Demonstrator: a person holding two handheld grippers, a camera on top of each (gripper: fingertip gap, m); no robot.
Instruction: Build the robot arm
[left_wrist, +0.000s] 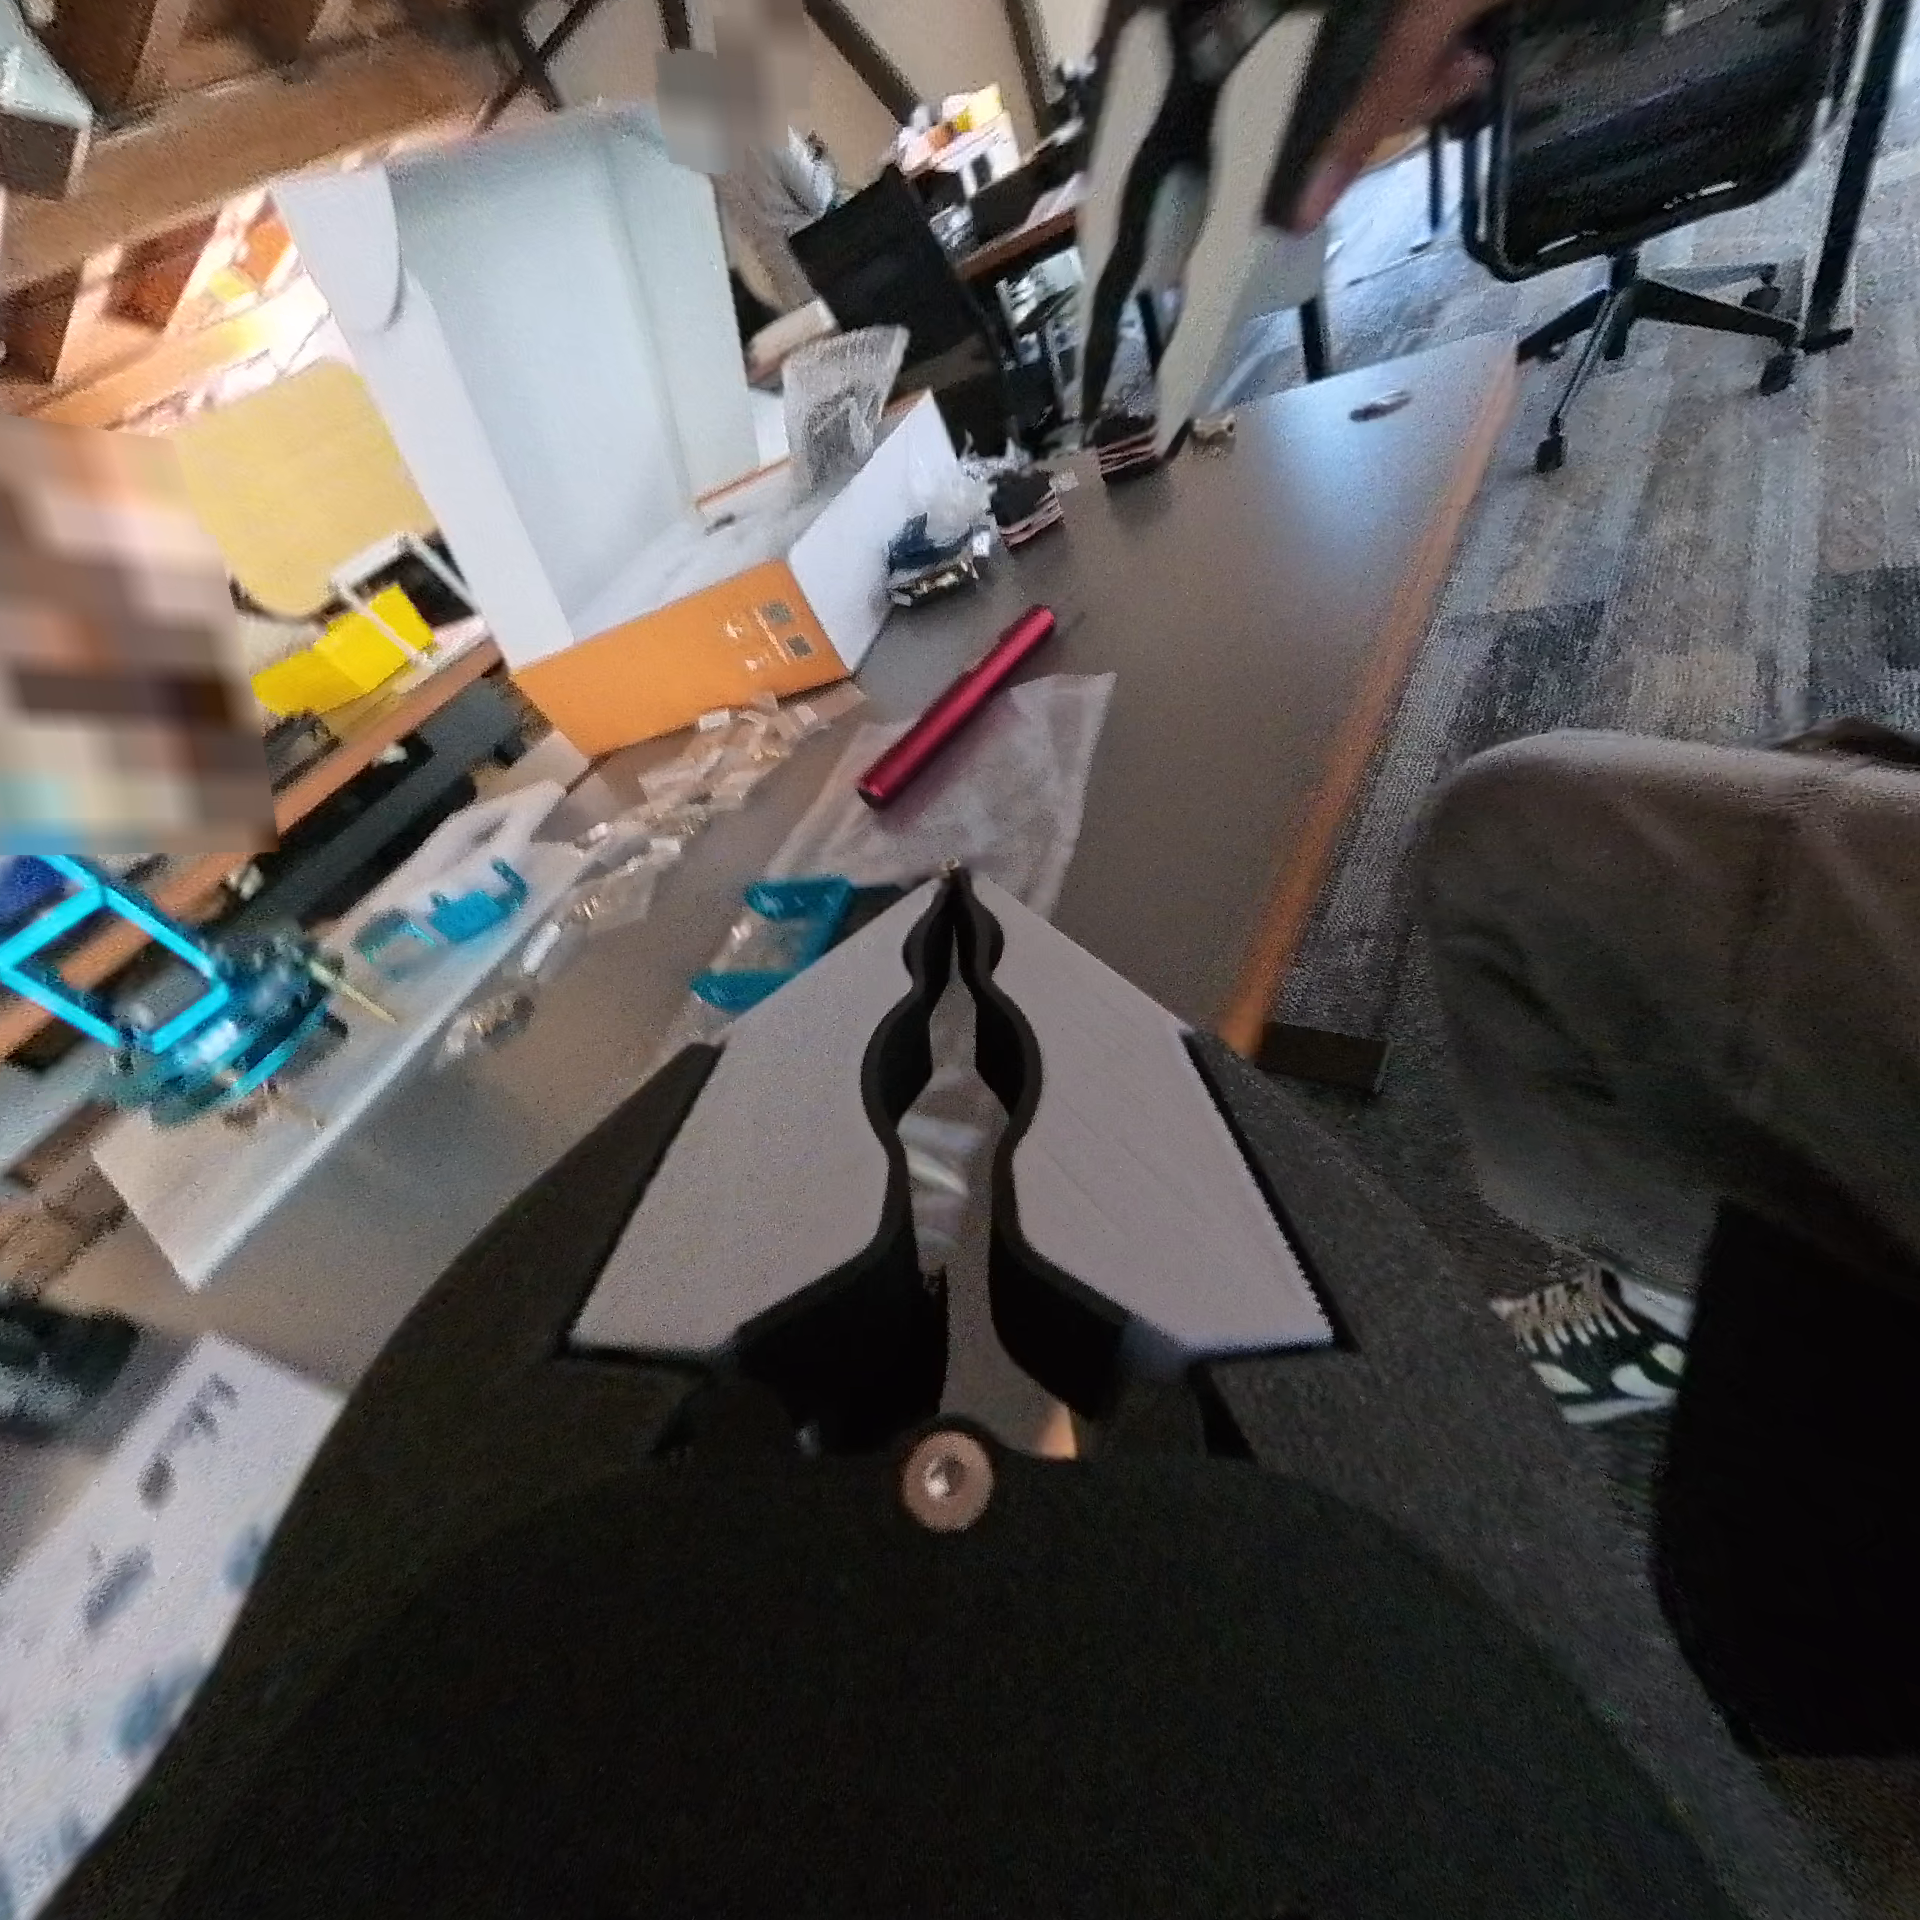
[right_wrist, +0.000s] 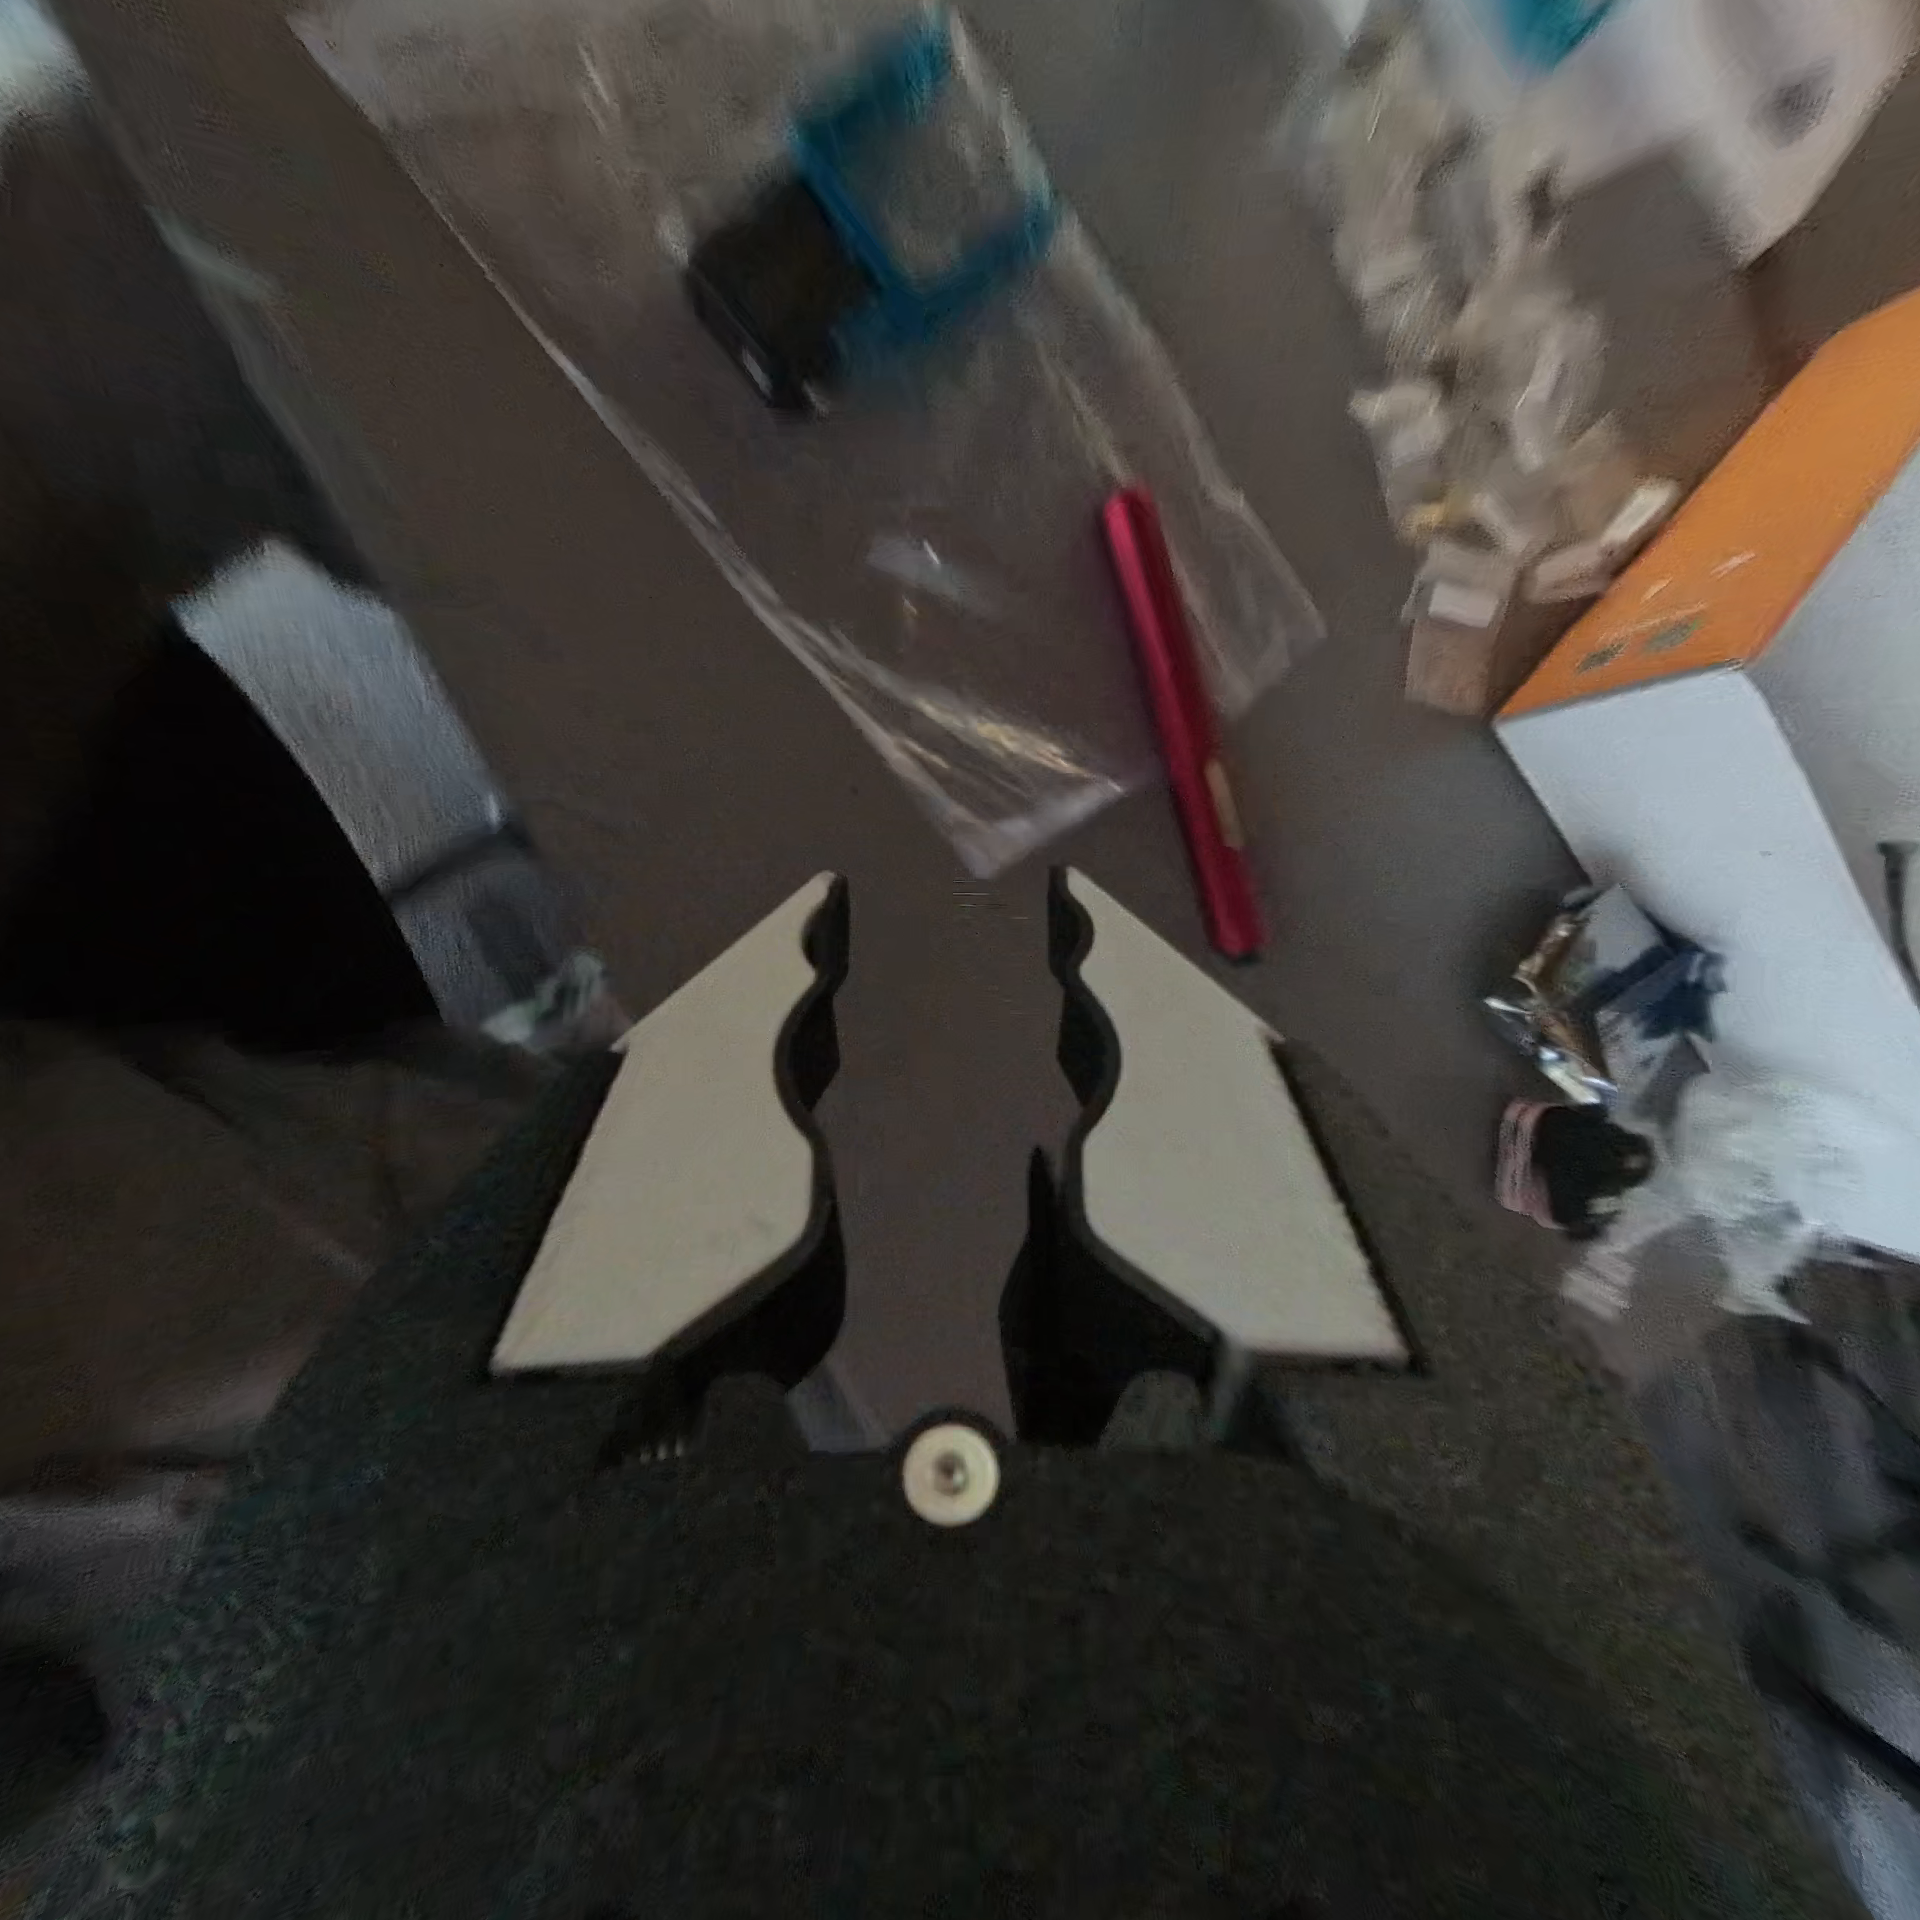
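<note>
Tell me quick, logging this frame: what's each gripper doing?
Left gripper: shut on a tiny screw-like part.
Right gripper: open, empty, above the table.

A tube (right_wrist: 1179, 717) lies on the table (right_wrist: 644, 644), partly on a plastic bag (right_wrist: 935, 582); a box (right_wrist: 1704, 582) stands right of both.

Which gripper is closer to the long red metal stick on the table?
Probably the right gripper: it is open, with the long red metal stick just ahead, right of its fingers. The left gripper is shut, and the stick lies farther ahead across the clear plastic bag.
</note>
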